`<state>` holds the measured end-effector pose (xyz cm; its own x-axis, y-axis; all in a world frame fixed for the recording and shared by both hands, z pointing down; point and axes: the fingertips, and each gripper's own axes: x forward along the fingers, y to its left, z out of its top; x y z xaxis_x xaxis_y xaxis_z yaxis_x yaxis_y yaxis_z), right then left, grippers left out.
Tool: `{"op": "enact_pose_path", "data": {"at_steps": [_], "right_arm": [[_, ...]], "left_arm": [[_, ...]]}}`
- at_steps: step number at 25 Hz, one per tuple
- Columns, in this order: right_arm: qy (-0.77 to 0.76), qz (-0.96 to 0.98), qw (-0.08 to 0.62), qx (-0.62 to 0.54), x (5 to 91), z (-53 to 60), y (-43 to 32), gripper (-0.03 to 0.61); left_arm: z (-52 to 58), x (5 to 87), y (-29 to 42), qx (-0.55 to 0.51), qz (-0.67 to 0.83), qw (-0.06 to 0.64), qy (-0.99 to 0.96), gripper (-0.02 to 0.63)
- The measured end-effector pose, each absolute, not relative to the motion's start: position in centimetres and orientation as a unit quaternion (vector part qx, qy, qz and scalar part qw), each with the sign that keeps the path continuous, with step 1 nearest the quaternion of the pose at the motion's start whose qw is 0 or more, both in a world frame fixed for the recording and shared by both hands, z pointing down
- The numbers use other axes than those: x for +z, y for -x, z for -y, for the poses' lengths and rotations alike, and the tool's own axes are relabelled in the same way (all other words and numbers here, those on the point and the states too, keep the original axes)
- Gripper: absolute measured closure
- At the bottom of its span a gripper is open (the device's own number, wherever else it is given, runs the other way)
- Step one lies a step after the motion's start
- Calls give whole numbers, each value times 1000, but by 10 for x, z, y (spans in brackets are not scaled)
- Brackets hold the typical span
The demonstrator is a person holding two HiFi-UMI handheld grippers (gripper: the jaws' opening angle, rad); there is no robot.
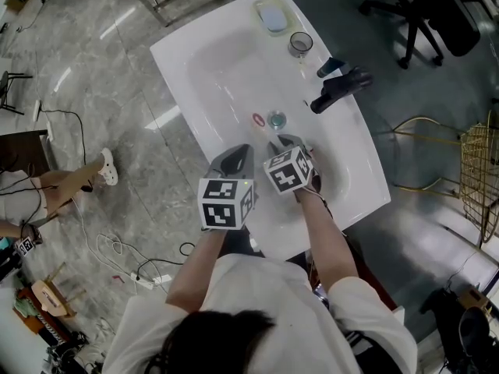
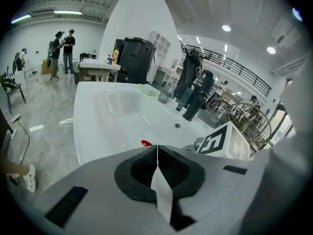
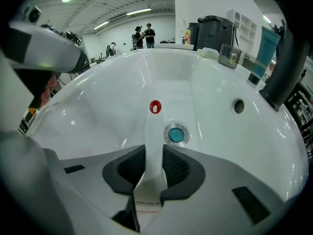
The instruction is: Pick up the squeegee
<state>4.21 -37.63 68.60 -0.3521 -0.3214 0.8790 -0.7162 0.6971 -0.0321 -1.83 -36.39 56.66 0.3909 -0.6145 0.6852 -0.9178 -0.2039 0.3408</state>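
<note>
Head view first: I'm looking steeply down on a white sink. Both grippers sit side by side at its near rim. The left gripper and the right gripper both point in toward the basin. The squeegee shows mainly as its red loop, lying just beside the drain. Its white handle is hard to pick out against the white bowl. On the far rim I see a black faucet, a cup and a soap dish.

Over to the left gripper view: the left gripper has its jaws brought together. Only a thin pale sliver shows between the pads, and I can't tell what it is. Just past its tip I catch the red end of the squeegee. The right gripper's marker cube is close on the right.

Now the right gripper view: the right gripper has its pads pressed on the squeegee, clamping the white handle on both sides. The handle runs forward out of the jaws to the red loop, with the drain just right of it. The overflow hole is farther right on the basin wall. I can't tell whether the squeegee is clear of the basin or touching it.
</note>
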Motion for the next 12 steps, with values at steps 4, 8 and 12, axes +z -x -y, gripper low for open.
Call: {"op": "enact_pose_path", "data": {"at_steps": [4,8,12], "right_arm": [[-341,796,455,208,672,377,-46,474],[-356,796,441,211,663,373,-52,474],[-372,797,427,209,650,367,-58,474]], "left_arm": [[360,563,17,204,510,369,-750,584],[355,562,13,204,506,366,-754,584],[349,557,9,202,503,360,-759,584]]}}
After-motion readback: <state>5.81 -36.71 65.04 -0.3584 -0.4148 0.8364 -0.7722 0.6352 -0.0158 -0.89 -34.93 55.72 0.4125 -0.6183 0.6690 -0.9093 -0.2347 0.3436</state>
